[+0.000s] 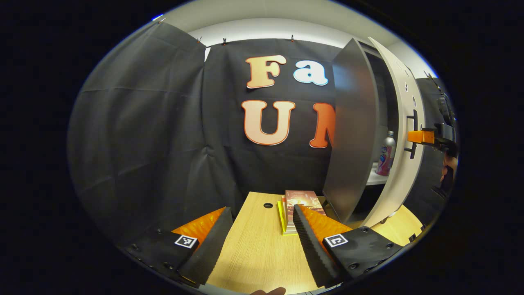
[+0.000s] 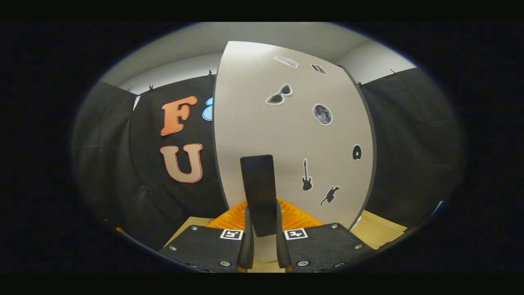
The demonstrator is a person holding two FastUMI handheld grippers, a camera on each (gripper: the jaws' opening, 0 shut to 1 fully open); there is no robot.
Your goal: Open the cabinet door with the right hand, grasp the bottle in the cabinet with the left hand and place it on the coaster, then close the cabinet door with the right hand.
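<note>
In the left gripper view the cabinet (image 1: 352, 131) stands at the right with its pale door (image 1: 399, 164) swung partly open. Inside, a silver and pink bottle (image 1: 387, 153) stands upright on a shelf. My left gripper (image 1: 262, 213) is open over the wooden table (image 1: 254, 254), well short of the cabinet, with nothing between its fingers. My right gripper (image 1: 421, 136) is at the door's dark handle (image 1: 412, 133). In the right gripper view the door (image 2: 286, 135) carries several stickers, and my right gripper (image 2: 263, 211) is shut on the black handle (image 2: 258, 184).
A small stack of books (image 1: 301, 207) lies on the table just ahead of my left gripper, close to the cabinet's near corner. A round cable hole (image 1: 268, 205) sits in the tabletop beside it. Black cloth walls close off the back and left.
</note>
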